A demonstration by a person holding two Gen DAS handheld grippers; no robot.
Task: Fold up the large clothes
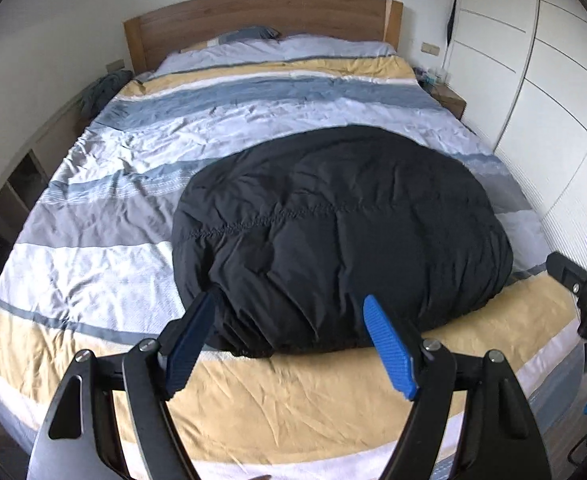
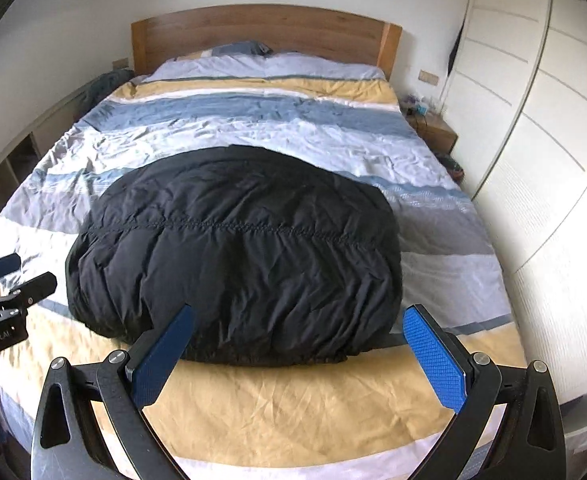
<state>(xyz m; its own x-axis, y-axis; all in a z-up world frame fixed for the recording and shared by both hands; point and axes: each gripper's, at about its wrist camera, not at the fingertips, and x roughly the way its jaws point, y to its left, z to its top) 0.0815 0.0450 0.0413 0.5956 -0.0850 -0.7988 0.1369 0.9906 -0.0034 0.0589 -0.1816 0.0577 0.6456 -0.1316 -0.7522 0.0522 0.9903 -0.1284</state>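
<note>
A black puffy jacket lies folded into a thick bundle on the striped bed cover, near the foot of the bed. It also shows in the right wrist view. My left gripper is open and empty, hovering just in front of the jacket's near edge. My right gripper is open and empty, also just in front of the near edge. The right gripper shows at the right edge of the left wrist view. The left gripper shows at the left edge of the right wrist view.
The bed has a wooden headboard and pillows at the far end. A white wardrobe stands along the right side. A wooden nightstand sits beside it. Open shelves run along the left.
</note>
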